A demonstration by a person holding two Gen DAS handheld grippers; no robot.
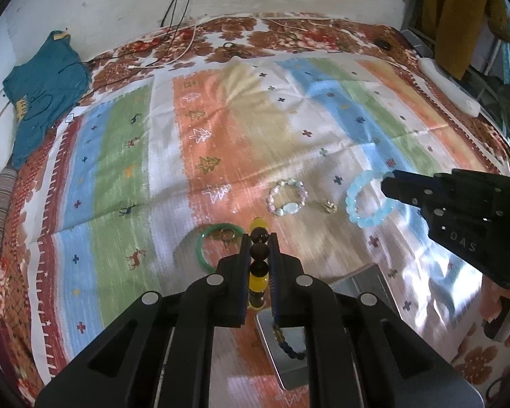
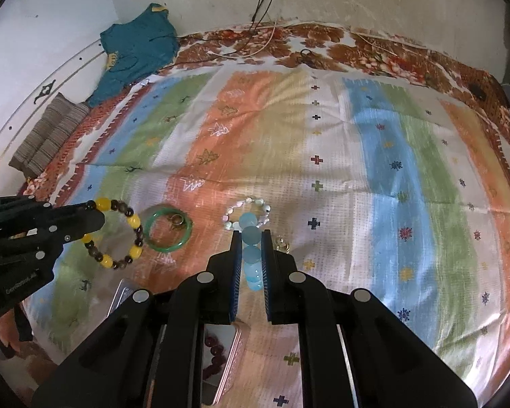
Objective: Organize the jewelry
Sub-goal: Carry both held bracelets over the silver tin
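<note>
Left wrist view: left gripper (image 1: 259,238) clamps the yellow bracelet (image 1: 258,258) above the tin (image 1: 282,346); right gripper (image 2: 248,238) pinches the blue bracelet (image 2: 250,258). Both look light, slippery and floppy on elastic, best gripped across several beads.

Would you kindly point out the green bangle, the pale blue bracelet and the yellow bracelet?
green bangle (image 2: 168,246), right wrist view, near rim.
pale blue bracelet (image 1: 352,204), left wrist view, left beads.
yellow bracelet (image 2: 134,221), right wrist view, yellow bead.

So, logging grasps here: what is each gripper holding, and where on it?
Left gripper pinches the yellow-and-brown bead bracelet across its beads; right gripper likewise the light blue bead bracelet.
</note>
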